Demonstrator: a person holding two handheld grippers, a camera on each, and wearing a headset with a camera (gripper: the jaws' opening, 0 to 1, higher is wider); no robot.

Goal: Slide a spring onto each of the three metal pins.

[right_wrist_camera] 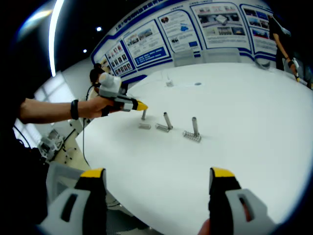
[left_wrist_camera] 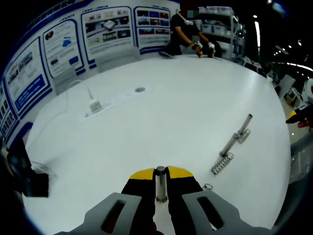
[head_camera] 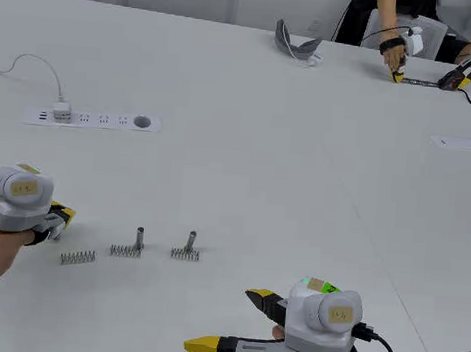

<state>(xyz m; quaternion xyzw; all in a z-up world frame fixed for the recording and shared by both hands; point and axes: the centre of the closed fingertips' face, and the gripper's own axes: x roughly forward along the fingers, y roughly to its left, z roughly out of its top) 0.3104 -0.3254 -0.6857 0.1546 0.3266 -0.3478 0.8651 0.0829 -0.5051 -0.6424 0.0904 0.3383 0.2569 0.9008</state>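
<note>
White tabletop (head_camera: 300, 181), open room all round the parts; its near edge runs by the right gripper (head_camera: 232, 322). Three springs lie flat in a row: left spring (head_camera: 77, 256), middle spring (head_camera: 125, 250), right spring (head_camera: 184, 254). Three pins: first pin (head_camera: 140, 236) and second pin (head_camera: 190, 238) stand upright just behind the middle and right springs. The third pin (left_wrist_camera: 160, 183) is clamped in the left gripper (head_camera: 61, 214) fingers, near the left spring. Right fingers are spread wide, holding nothing. Power strip (head_camera: 91, 119) and another person (head_camera: 392, 25) sit well back.

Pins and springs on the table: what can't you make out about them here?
The third pin: hidden behind the left gripper in the head view.
The standing pins: overlap in the left gripper view, one partly masking the other.
The springs: too small to count coils.
</note>
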